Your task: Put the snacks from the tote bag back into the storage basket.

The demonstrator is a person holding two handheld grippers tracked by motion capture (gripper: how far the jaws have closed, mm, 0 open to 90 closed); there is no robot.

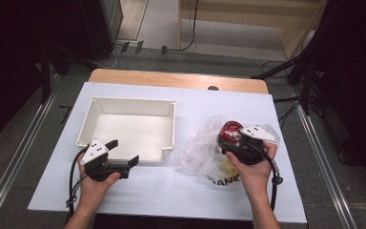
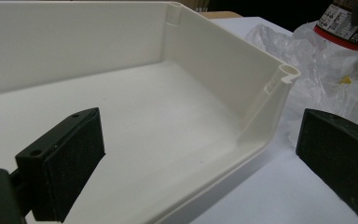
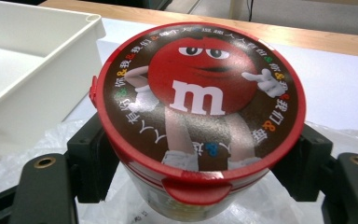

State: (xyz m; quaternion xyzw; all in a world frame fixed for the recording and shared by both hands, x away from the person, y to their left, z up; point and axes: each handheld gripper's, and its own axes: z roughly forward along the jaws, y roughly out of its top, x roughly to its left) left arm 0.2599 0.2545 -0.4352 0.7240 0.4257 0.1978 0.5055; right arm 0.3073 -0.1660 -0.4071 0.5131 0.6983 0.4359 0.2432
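One m&m's tub (image 3: pixel 200 116) (big white "m") — clamped by right gripper (image 3: pixel 200 163); left gripper (image 2: pixel 200 158) gapes wide, empty, at one white bin (image 2: pixel 177 93).

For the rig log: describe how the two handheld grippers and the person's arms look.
Both are black handheld units. The left gripper and right gripper each carry a pale three-cornered plate on top and trail a black cable along the wrist. Their jaws are flat black blocks on black brackets with brass-ringed screw holes. The forearms are bare, no sleeves in sight.

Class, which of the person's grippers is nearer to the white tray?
Left. The left gripper sits open at the white tray's near rim, one jaw over its edge. The right gripper, off to the tray's right, grips the red-lidded candy tub.
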